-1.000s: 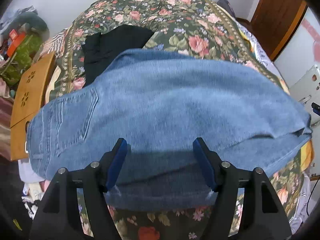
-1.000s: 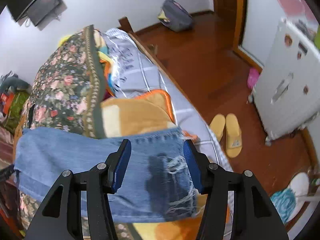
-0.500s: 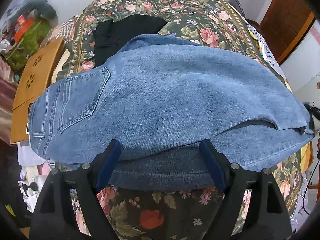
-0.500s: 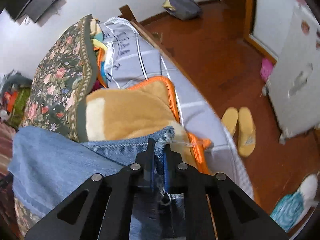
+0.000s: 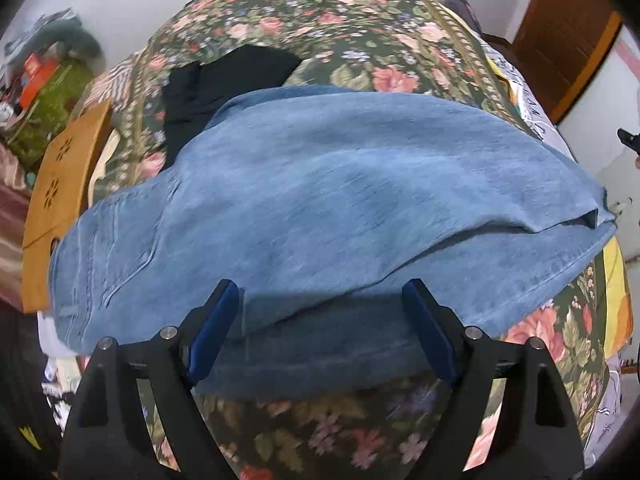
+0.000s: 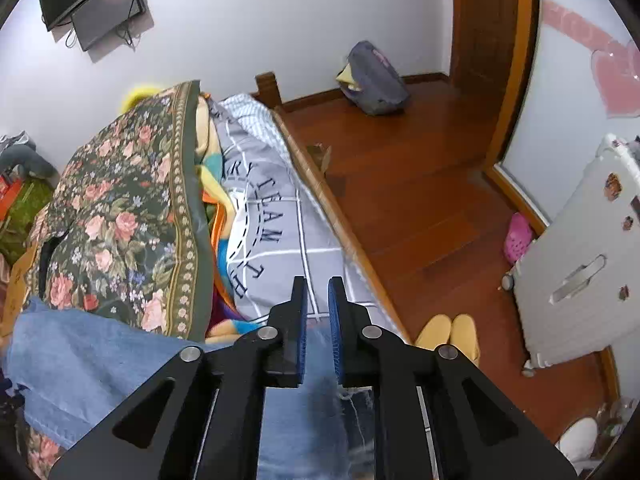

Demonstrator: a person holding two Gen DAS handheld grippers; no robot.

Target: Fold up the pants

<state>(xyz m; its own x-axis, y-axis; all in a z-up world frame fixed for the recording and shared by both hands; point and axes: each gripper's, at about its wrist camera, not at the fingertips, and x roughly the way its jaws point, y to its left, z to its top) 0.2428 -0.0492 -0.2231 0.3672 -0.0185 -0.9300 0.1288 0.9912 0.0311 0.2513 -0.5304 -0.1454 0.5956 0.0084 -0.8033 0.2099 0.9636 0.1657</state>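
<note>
The left tongs [image 5: 320, 308] stand wide apart just above the near edge of the blue jeans [image 5: 320, 184], their pads clear of the denim. The right tongs [image 6: 317, 316] are nearly closed and opening, with a narrow gap between the pads; whether they pinch the denim below them cannot be told. The jeans lie folded lengthwise across the floral bedspread [image 5: 320, 12], one leg on the other, beside a black garment [image 5: 224, 76]. Yellow slippers [image 6: 448, 336] sit on the floor beside the bed.
</note>
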